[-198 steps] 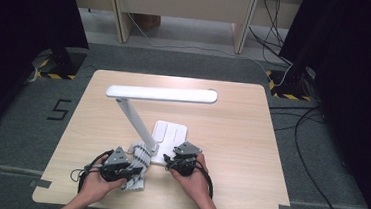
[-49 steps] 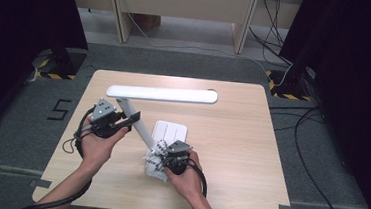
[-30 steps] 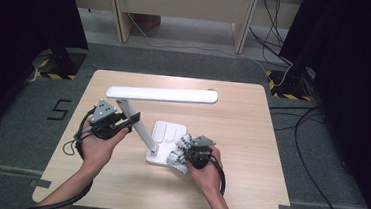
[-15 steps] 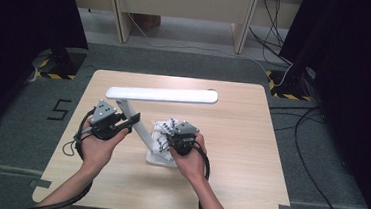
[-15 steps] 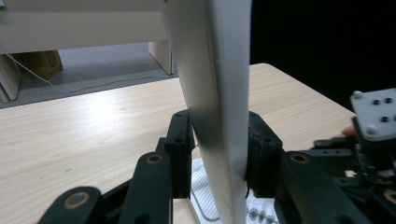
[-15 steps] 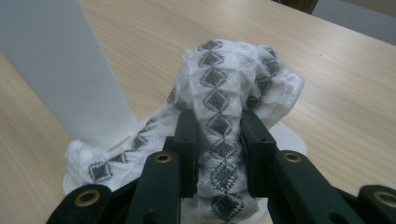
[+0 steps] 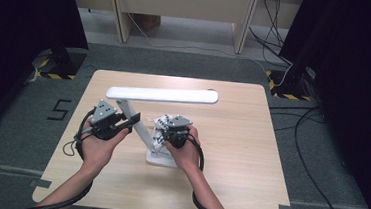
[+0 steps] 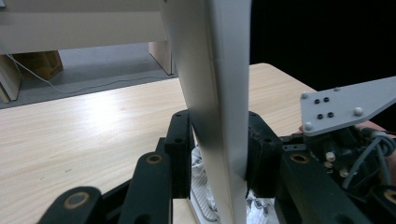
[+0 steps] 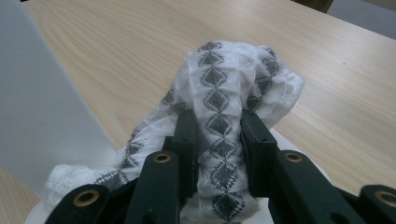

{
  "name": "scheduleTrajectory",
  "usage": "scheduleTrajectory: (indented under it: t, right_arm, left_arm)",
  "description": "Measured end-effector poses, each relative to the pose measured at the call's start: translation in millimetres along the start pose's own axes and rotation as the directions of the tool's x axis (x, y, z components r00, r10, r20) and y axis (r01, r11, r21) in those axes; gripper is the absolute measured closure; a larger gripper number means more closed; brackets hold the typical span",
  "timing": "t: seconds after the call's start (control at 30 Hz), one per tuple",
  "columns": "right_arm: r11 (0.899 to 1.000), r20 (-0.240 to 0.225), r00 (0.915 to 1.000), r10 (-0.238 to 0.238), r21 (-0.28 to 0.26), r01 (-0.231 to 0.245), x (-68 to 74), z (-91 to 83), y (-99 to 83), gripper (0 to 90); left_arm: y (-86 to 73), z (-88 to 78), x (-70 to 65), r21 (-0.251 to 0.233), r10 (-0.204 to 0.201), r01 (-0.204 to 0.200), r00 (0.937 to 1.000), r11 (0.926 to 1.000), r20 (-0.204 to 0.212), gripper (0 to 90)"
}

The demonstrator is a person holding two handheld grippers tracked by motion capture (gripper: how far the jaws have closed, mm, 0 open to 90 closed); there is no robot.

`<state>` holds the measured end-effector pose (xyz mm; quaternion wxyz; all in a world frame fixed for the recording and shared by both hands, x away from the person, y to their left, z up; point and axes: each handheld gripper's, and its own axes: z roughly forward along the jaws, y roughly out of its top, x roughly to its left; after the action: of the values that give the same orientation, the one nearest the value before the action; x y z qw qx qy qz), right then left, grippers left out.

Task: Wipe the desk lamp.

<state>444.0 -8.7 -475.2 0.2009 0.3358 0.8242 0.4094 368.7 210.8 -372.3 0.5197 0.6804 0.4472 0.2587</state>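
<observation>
Even overhead light, dark surroundings; gripper views softly blurred up close.

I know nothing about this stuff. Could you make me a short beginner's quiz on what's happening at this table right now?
1. True or false: the left tool is clamped on the lamp's arm.
2. What does the right tool hold? A) a sponge B) a patterned white cloth C) a brush
3. On which part of the desk lamp does the right tool work, seen from the high view?

Key
1. True: its two black jaws press on both sides of the white arm.
2. B: the patterned white cloth is bunched between the jaws.
3. The lamp's base, a flat white plate on the wooden table.
</observation>
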Motion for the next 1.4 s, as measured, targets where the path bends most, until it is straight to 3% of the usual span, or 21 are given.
scheduleTrajectory:
  t: [0.2,0.3,0.5,0.53,1.0,1.13,1.3,1.33,1.4]
  right_arm:
    - [0.999,-0.003,0.9999,-0.016,0.03,0.017,4.6,9.2,2.6,71.9]
    - [0.997,0.004,0.9988,-0.049,0.056,0.048,5.2,16.5,-1.1,72.1]
    - [0.996,0.018,0.9989,-0.042,0.077,0.041,4.2,15.3,-5.2,72.3]
    - [0.994,0.028,0.9975,-0.066,0.084,0.063,2.4,14.1,-6.9,72.4]
    - [0.994,0.064,0.9975,-0.03,0.104,0.023,-14.0,-2.5,-23.8,72.4]
    - [0.993,0.082,0.9956,-0.046,0.11,0.037,-18.5,-8.6,-25.7,72.4]
    - [0.995,0.066,0.9976,-0.023,0.103,0.016,-18.3,-11.5,-26.2,72.4]
    - [0.996,0.054,0.9984,0.014,0.087,-0.019,-19.0,-13.3,-25.5,72.4]
    - [0.997,0.05,0.9987,0.006,0.078,-0.01,-20.2,-13.3,-24.9,72.4]
  left_arm:
    - [-0.1,0.0,0.1,0.0,0.0,0.0,1.0,1.0,0.0,66.5]
    - [-0.1,-0.1,0.1,0.0,0.001,-0.001,1.0,1.0,0.0,66.5]
    - [0.0,0.0,-0.3,0.001,0.003,-0.003,1.0,1.0,0.0,66.5]
    - [-0.1,-0.1,-0.1,0.0,0.002,-0.002,1.0,1.0,-0.001,66.5]
    - [-0.6,0.0,-0.6,0.0,0.001,-0.001,1.0,1.0,0.006,66.5]
    - [0.7,1.5,-4.8,0.007,0.005,-0.005,1.0,1.0,-0.002,67.2]
    - [0.7,2.2,-5.7,0.004,0.011,-0.011,0.9999,0.9999,-0.002,67.3]
    - [0.4,1.9,-5.4,0.003,0.007,-0.007,1.0,1.0,-0.002,67.3]
    - [0.2,1.7,-5.6,0.002,0.007,-0.007,1.0,1.0,-0.004,67.3]
